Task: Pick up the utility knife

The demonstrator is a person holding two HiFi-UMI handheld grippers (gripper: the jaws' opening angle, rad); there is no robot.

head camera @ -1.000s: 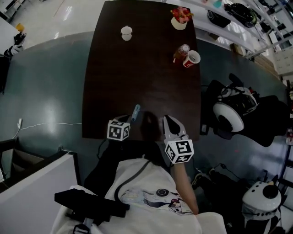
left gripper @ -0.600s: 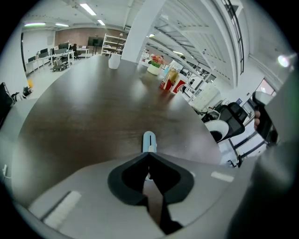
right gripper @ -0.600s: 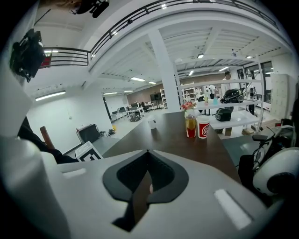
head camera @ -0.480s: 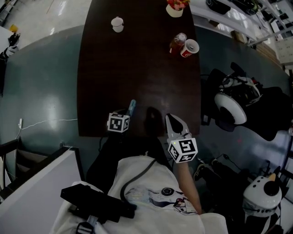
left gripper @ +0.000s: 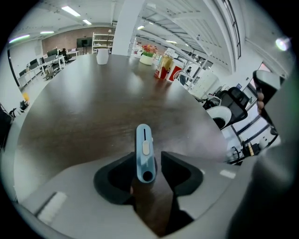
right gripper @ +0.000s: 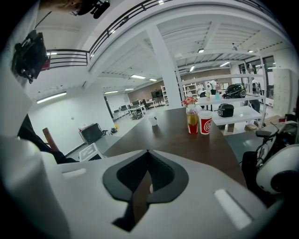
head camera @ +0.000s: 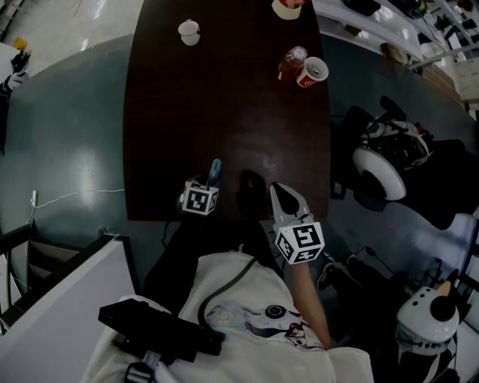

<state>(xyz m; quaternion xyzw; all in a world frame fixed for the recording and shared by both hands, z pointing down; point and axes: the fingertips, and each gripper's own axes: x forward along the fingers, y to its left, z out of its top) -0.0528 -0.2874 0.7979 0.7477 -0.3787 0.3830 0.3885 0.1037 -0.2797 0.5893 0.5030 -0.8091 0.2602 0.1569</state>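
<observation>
The light blue utility knife [left gripper: 145, 151] lies along the dark table, its near end between the jaws of my left gripper [left gripper: 148, 158]. Those jaws are opening: a gap shows on the knife's right side and the pads do not press on it. In the head view the knife [head camera: 215, 170] pokes out past the left gripper [head camera: 211, 182] near the table's front edge. My right gripper [head camera: 277, 191] hovers at the same edge, a little to the right. In the right gripper view the right gripper [right gripper: 147, 153] is shut, its tips meeting with nothing between them.
The dark wooden table [head camera: 224, 97] carries a white cup [head camera: 188, 31] at the far left. A bottle [head camera: 292, 63], a red paper cup [head camera: 313, 71] and a flower pot [head camera: 288, 6] stand at the far right. A black chair with a white helmet [head camera: 379, 172] stands right of the table.
My left gripper with the knife has sunk a little toward the table near its front edge. The right gripper has hardly shifted.
</observation>
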